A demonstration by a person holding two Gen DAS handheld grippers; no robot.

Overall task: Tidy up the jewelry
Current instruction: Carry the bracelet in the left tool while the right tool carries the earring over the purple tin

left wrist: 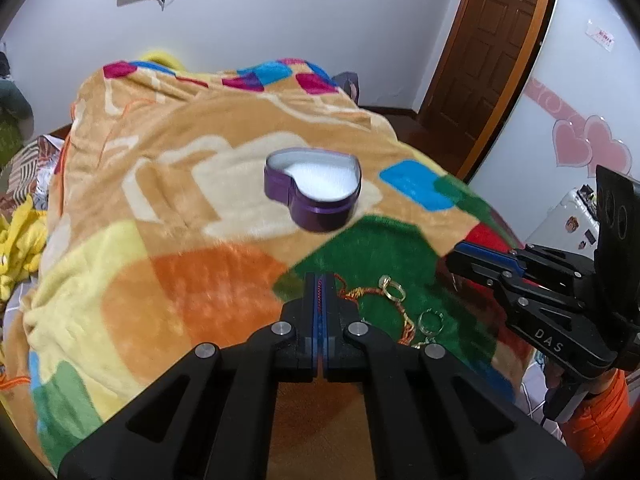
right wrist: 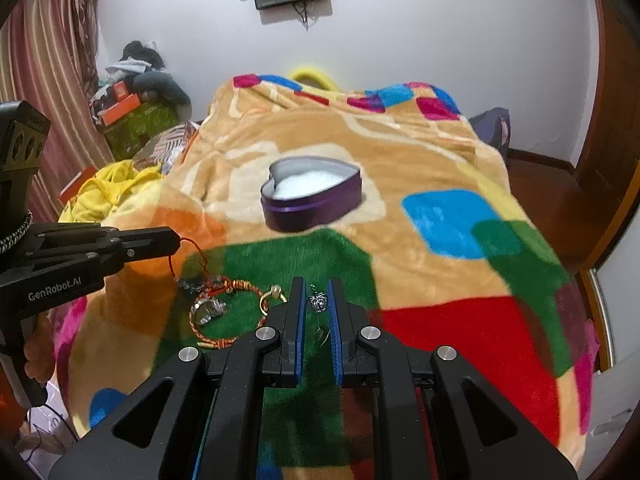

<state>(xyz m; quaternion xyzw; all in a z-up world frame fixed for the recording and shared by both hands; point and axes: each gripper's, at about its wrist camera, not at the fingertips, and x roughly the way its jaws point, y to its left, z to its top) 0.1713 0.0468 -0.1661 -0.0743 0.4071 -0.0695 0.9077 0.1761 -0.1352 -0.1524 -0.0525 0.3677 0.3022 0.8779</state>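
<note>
Nearest, the left hand-held gripper [left wrist: 320, 280] pinches a red cord [right wrist: 188, 246], the right hand-held gripper [right wrist: 316, 300] gapes around a silver charm [right wrist: 317, 302], on a patchwork fleece blanket [right wrist: 420, 240] covering the bed, before a purple heart-shaped tin [right wrist: 312, 192] and white wall [right wrist: 400, 40].

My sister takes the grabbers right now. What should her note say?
Left gripper: shut on the red cord.
Right gripper: open, its fingers on either side of the silver charm, not pinching it.
Heart box: open on the blanket, nothing visible inside.
Braided bracelet and rings lie on the green patch.
Done: nothing boxed yet.
Left: carry every piece into the box.
</note>
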